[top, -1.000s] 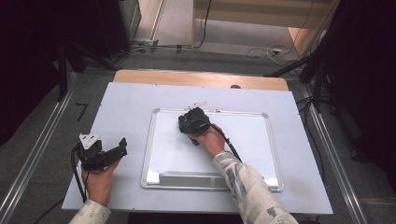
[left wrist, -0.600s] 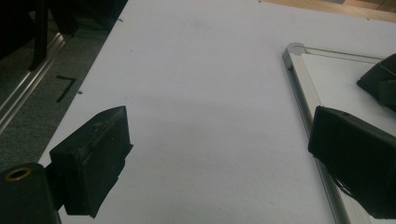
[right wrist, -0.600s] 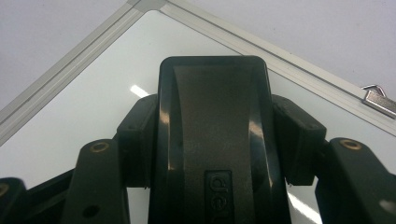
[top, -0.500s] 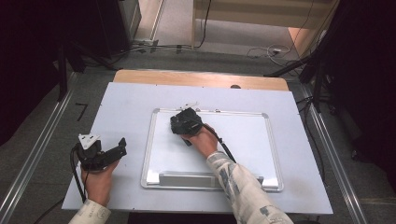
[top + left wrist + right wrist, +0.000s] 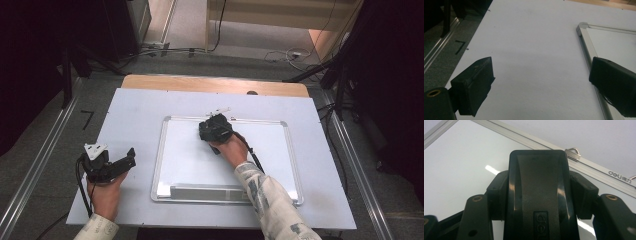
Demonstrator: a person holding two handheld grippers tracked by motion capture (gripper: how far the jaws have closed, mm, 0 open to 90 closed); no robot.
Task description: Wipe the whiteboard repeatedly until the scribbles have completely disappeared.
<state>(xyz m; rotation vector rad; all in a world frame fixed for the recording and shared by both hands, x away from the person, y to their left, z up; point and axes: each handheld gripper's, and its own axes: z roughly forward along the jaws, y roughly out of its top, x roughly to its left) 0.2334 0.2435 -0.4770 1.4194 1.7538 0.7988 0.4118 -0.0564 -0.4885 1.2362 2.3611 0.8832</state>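
Desk (image 5: 135, 115): white-topped, carrying a whiteboard (image 5: 270, 155) lying flat at its centre. Whiteboard: aluminium-framed, surface appearing clean. Eraser (image 5: 539, 192): black, clamped in the right hand-held gripper (image 5: 215, 129) and pressed near the board's far edge; wiping was judged the step in hand, a further sweep across the board being called for next. Left hand-held gripper (image 5: 131, 159): jaws apart, empty, rested left of the board.

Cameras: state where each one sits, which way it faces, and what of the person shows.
High view: above the person's side, facing forward and down on the table; both forearms show.
Left gripper view: on the left gripper, facing across the table; open jaws.
Right gripper view: on the right gripper, facing the whiteboard, holding an eraser.
Shared: all show the whiteboard frame.
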